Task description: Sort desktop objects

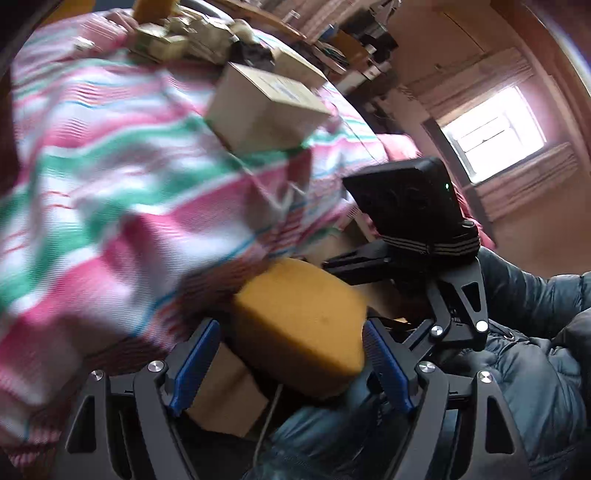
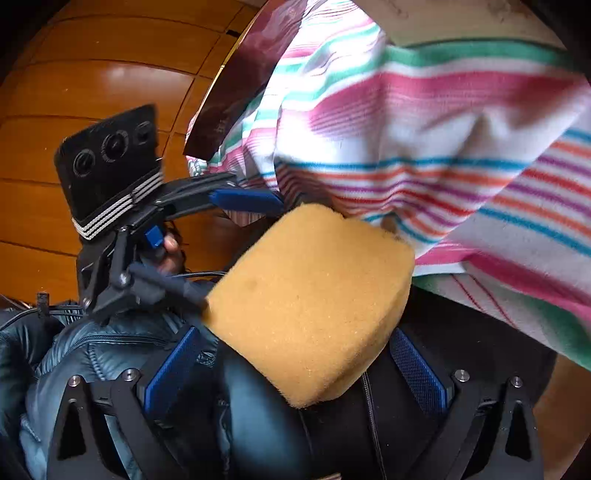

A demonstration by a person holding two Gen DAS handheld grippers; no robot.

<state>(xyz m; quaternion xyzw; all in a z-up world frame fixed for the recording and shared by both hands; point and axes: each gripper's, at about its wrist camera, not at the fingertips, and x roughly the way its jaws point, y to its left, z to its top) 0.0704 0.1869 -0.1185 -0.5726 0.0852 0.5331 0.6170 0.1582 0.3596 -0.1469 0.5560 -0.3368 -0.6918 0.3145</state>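
Blue pads (image 1: 195, 365) of the left hand-held gripper (image 1: 291, 365) are clamping a yellow sponge (image 1: 299, 325), its long axis lying crosswise; whether the right hand-held gripper (image 2: 295, 373) is gripping it cannot be told.

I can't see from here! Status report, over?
Left gripper and right gripper both bracket the sponge; which one grips, unclear. Sponge in the air over a dark jacket. Striped cloth close ahead.

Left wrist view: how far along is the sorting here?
Done: nothing visibly sorted. In hand: the yellow sponge hangs off the desk between the wide jaws of the left gripper, the right gripper close by; which one grips it is unclear. Left: the cardboard box and blurred clutter on the striped cloth.
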